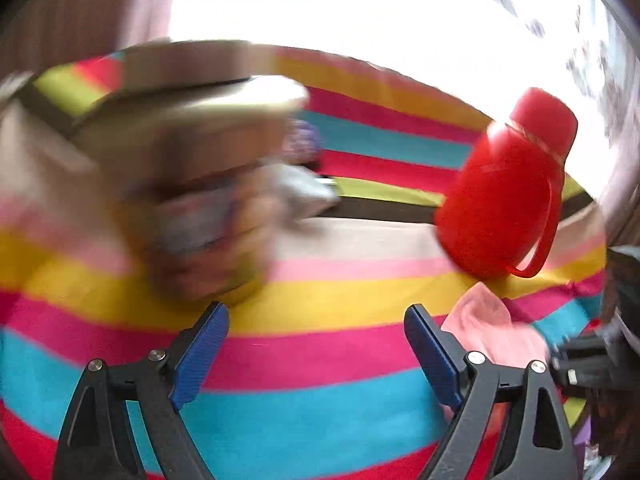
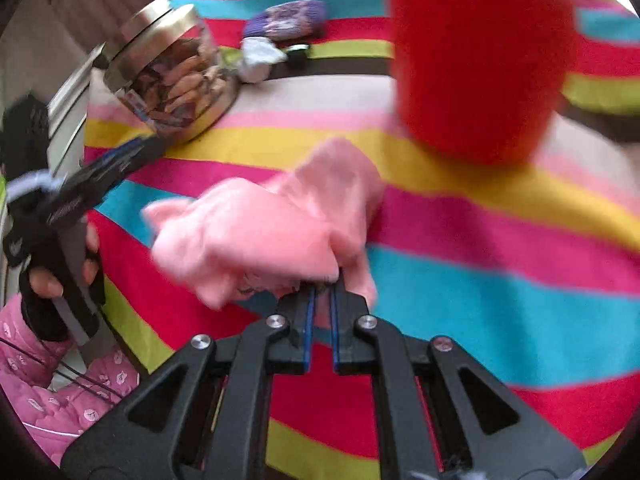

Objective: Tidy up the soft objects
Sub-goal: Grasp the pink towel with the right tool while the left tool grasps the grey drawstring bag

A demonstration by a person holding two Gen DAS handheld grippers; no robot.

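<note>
A pink soft cloth (image 2: 264,232) lies bunched on the striped tablecloth (image 2: 500,288). My right gripper (image 2: 322,284) is shut on the cloth's near edge. The cloth also shows in the left wrist view (image 1: 492,328), just right of my left gripper (image 1: 316,324), which is open and empty above the tablecloth (image 1: 320,400). A purple soft item (image 2: 286,20) and a white crumpled one (image 2: 260,58) lie at the far side. My left gripper also shows at the left of the right wrist view (image 2: 120,160).
A glass jar with a metal lid (image 2: 172,72) stands at the far left, blurred in the left wrist view (image 1: 192,184). A red plastic jug with a handle (image 1: 508,192) stands to the right, close behind the pink cloth (image 2: 480,60).
</note>
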